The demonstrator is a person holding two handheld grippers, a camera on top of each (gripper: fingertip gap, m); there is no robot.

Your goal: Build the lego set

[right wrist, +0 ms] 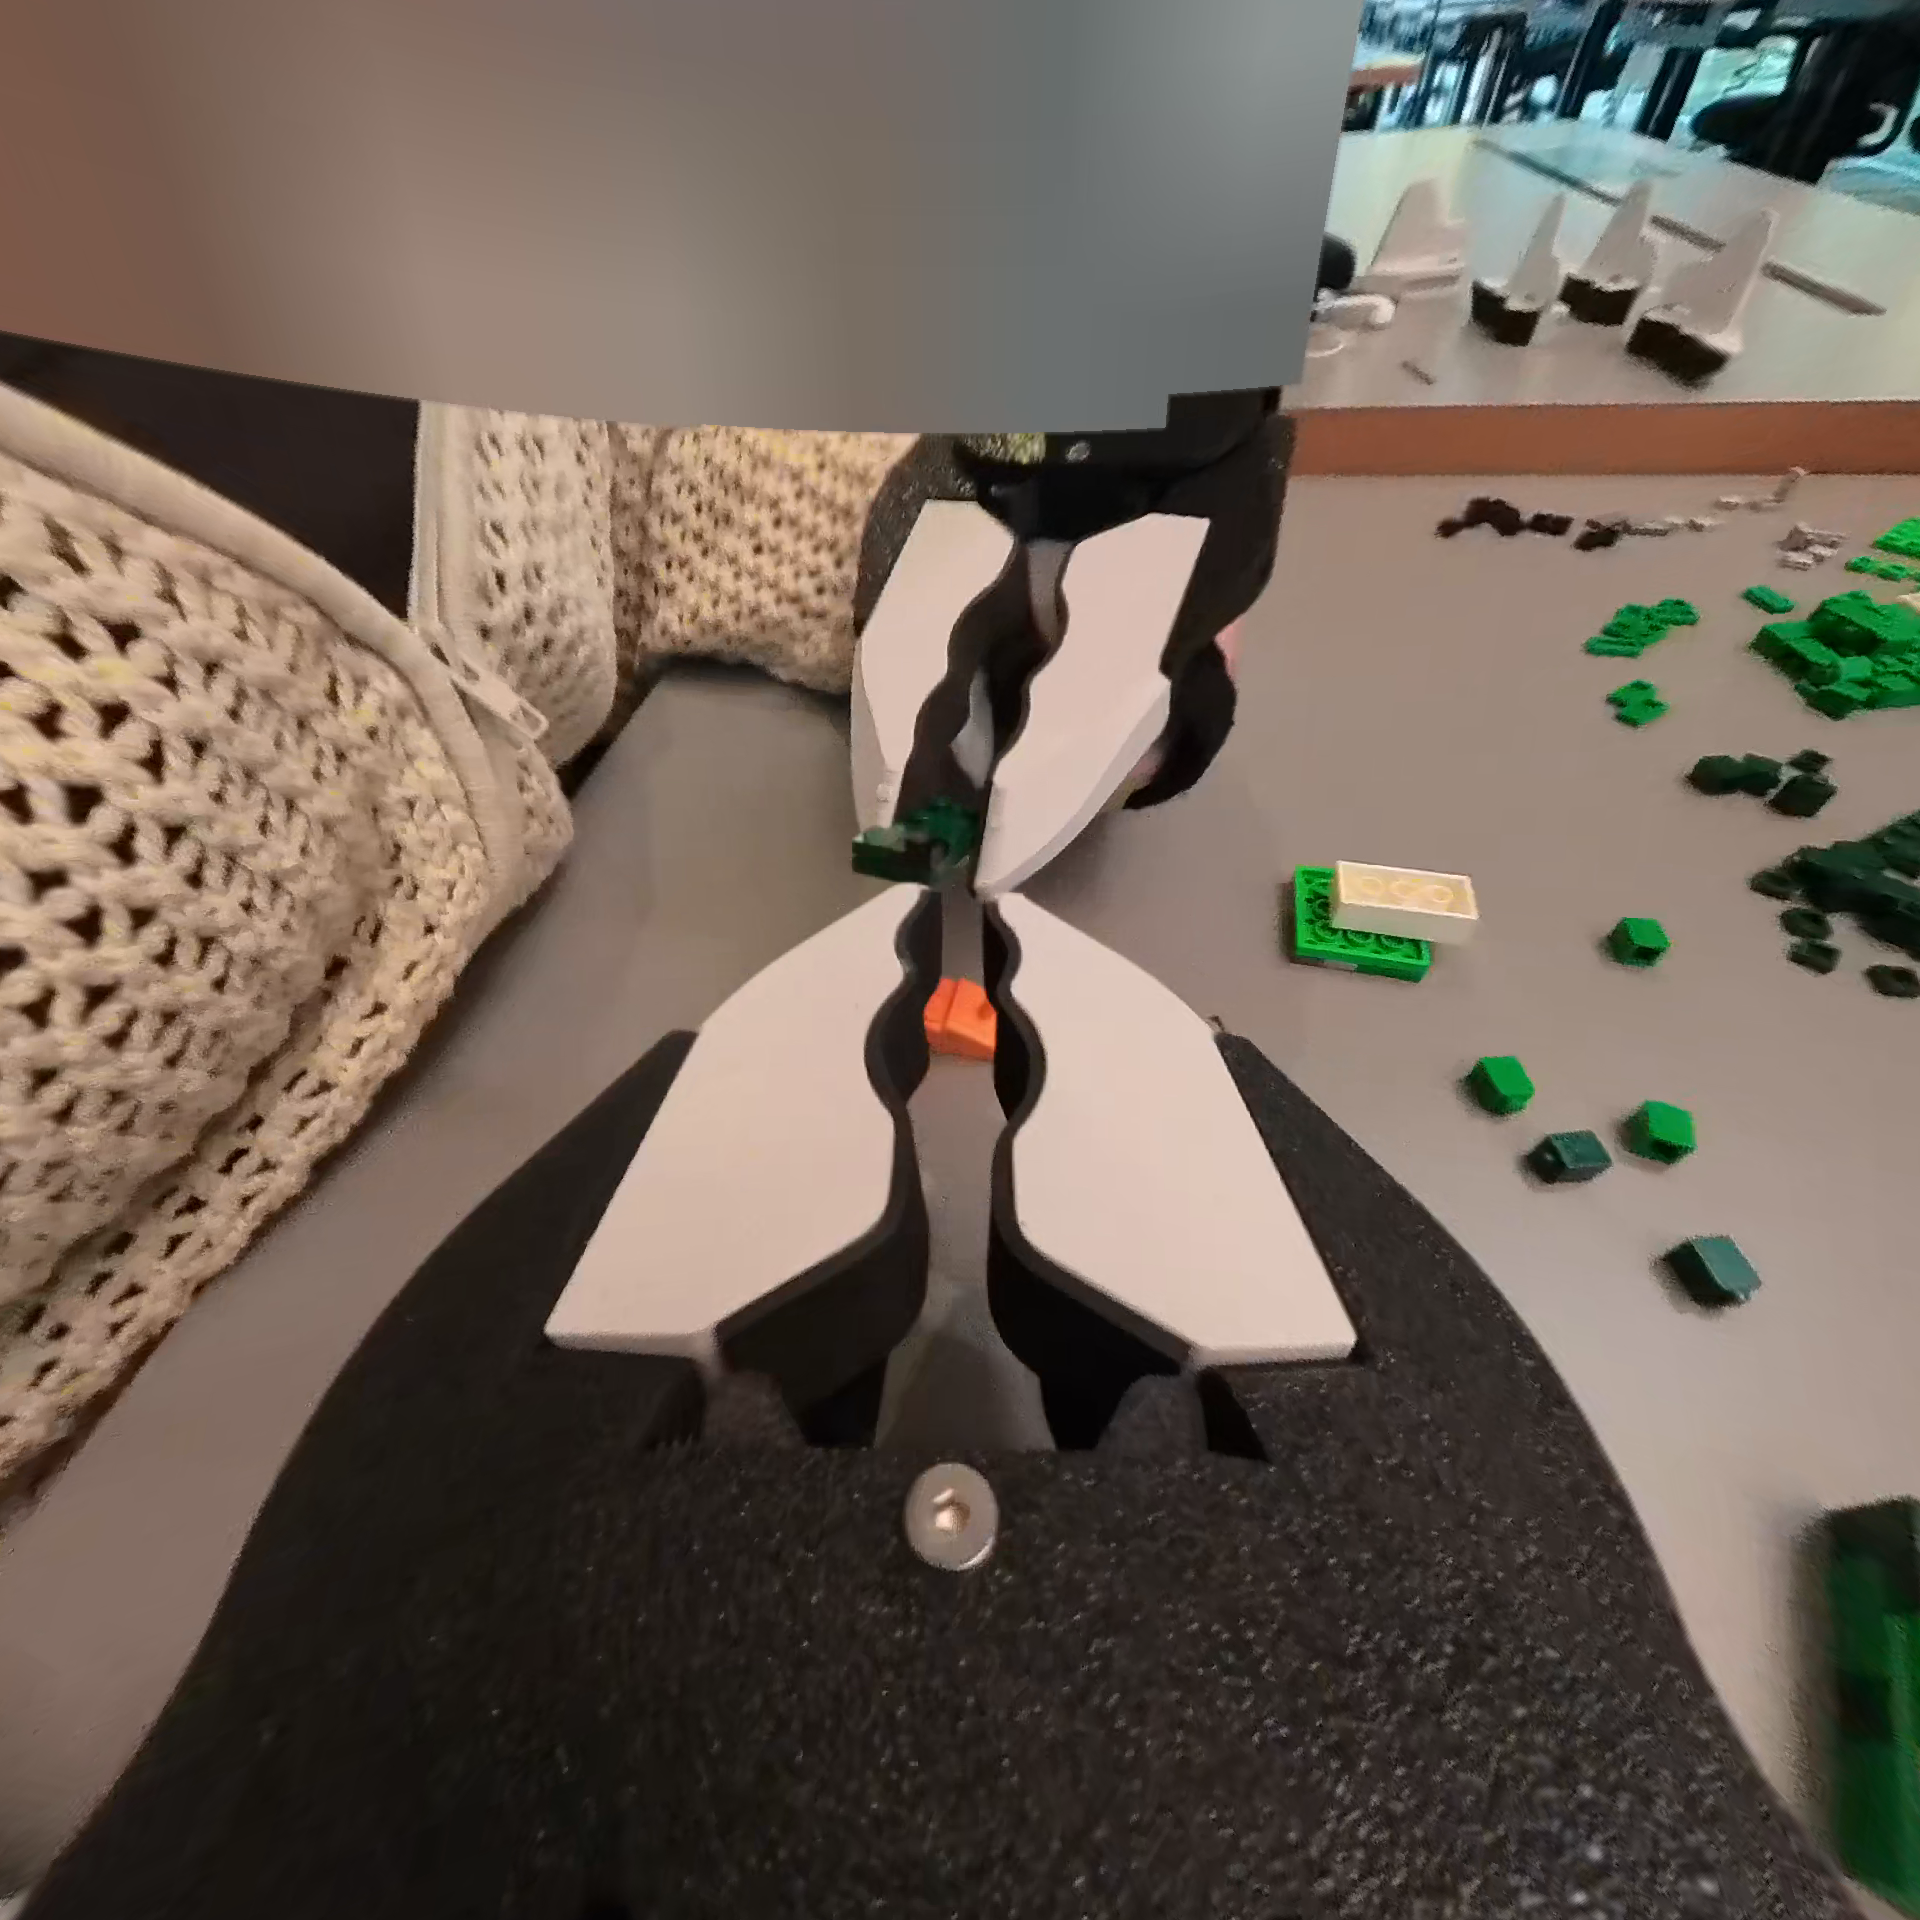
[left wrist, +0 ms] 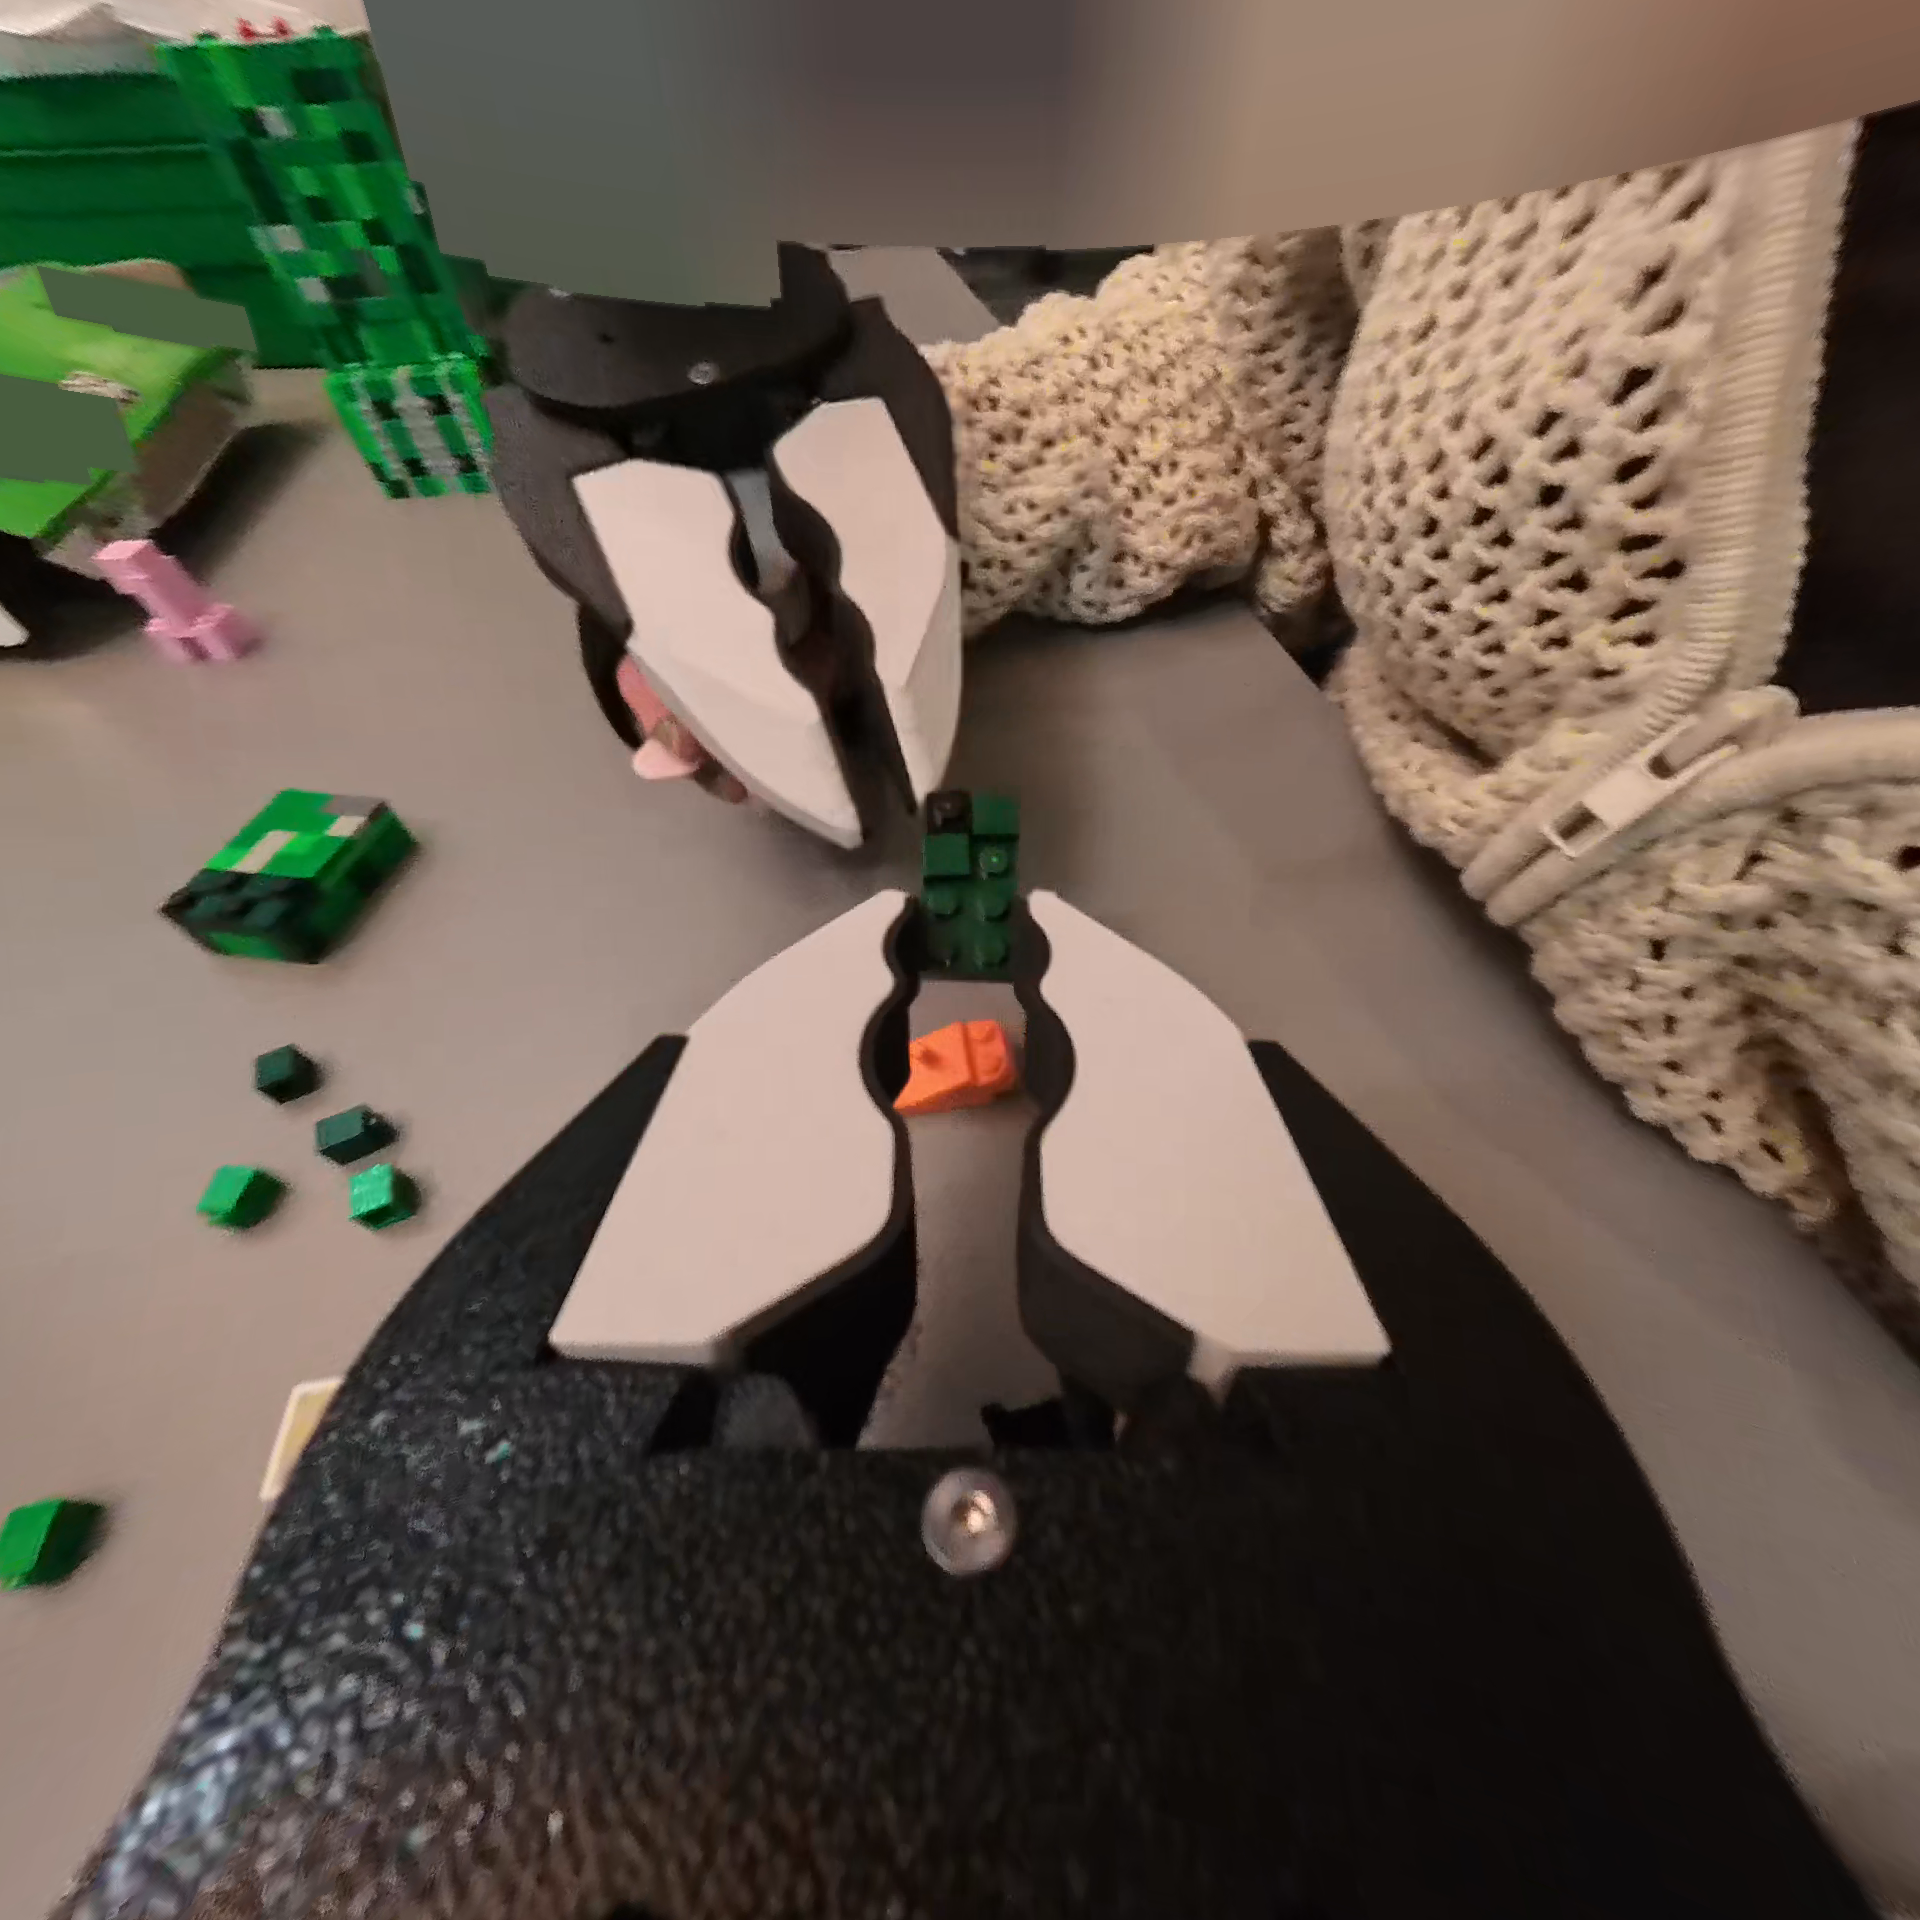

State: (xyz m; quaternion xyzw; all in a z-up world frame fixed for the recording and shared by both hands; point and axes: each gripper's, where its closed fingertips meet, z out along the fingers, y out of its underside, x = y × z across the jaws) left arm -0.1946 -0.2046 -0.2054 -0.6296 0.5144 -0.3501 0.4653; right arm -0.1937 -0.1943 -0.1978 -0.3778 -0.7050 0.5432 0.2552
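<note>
My left tool [left wrist: 966, 940] pinches the green brick stack [left wrist: 971, 894] near the grey surface's [left wrist: 1195, 831] edge; my right tool [right wrist: 961, 899] looks pressed together; loose green bricks [right wrist: 1652, 1132] scattered aside.

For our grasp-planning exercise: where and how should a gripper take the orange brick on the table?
Grip the orange brick across its two short side walls, coming from above. It lies flat, studs up, apart from other pieces, so those walls seem free; its sloped end looks less secure.

Left wrist view: looks out along my left gripper [left wrist: 961, 920], low over the grey table [left wrist: 520, 790], close, facing my right gripper [left wrist: 883, 821].
Right wrist view: faces the opposite way.
Shared: orange piece [left wrist: 954, 1065], knitted sleeve [right wrist: 260, 779].
</note>
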